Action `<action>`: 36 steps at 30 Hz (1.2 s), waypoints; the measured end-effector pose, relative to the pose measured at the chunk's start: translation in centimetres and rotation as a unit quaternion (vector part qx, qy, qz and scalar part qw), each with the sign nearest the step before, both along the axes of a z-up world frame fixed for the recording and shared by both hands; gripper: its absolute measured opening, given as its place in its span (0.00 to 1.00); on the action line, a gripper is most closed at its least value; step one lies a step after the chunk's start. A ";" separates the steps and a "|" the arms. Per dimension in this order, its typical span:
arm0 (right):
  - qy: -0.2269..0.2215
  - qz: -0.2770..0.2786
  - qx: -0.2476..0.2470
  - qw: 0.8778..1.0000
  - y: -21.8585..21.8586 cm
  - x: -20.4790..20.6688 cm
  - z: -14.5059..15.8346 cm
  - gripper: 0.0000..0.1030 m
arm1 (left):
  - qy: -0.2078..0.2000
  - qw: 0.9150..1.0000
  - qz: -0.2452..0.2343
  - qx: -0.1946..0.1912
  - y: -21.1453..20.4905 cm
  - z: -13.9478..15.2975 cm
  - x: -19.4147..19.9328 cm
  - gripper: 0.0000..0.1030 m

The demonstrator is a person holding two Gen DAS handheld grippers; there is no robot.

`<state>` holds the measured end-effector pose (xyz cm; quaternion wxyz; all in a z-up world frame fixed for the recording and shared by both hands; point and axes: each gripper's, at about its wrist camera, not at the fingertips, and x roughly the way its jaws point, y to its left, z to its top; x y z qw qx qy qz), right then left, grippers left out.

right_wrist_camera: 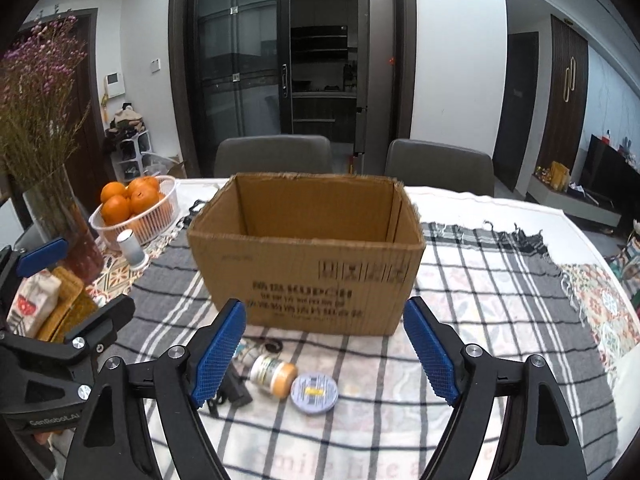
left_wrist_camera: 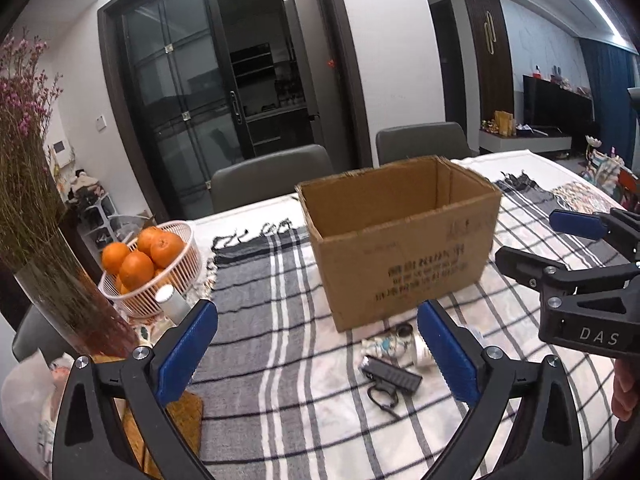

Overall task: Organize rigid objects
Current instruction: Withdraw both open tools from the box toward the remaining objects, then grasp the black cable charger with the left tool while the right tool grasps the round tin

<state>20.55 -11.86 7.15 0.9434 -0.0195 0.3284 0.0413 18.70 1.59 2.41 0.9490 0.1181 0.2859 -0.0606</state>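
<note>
An open cardboard box (left_wrist_camera: 400,236) (right_wrist_camera: 308,256) stands on the checked cloth; no contents show. In front of it lie a small bottle with an orange cap (right_wrist_camera: 274,374), a round flat tin (right_wrist_camera: 314,393), a black device with a cord (left_wrist_camera: 390,374) (right_wrist_camera: 234,390) and a small white bottle (left_wrist_camera: 390,346). My left gripper (left_wrist_camera: 318,356) is open and empty, just left of these items. My right gripper (right_wrist_camera: 324,354) is open and empty above them; it also shows in the left wrist view (left_wrist_camera: 552,240). The left gripper shows at the right wrist view's left edge (right_wrist_camera: 76,284).
A white basket of oranges (left_wrist_camera: 150,264) (right_wrist_camera: 134,208), a glass vase of dried flowers (left_wrist_camera: 52,264) (right_wrist_camera: 52,208) and a small white cylinder (right_wrist_camera: 132,248) stand at the left. Two grey chairs (right_wrist_camera: 274,156) stand behind the table. Snack packets (right_wrist_camera: 44,304) lie at the left.
</note>
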 end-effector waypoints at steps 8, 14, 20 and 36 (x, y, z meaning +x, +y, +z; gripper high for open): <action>0.019 0.004 0.021 1.000 -0.2 -1.2 -2.5 0.79 | 0.011 1.000 -0.013 -0.002 -0.2 -2.3 -1.3 0.99; 0.029 0.006 0.029 0.999 -0.2 -1.9 -4.1 0.79 | 0.017 0.999 -0.031 0.001 -0.7 -3.9 -1.8 0.99; 0.044 -0.001 0.033 0.998 -0.2 -2.2 -6.2 0.79 | 0.027 0.998 -0.048 0.004 -0.7 -5.8 -1.7 0.99; 0.080 0.008 0.015 0.997 0.4 -1.4 -10.7 0.79 | 0.058 0.993 -0.101 0.006 -1.2 -10.4 -0.4 0.99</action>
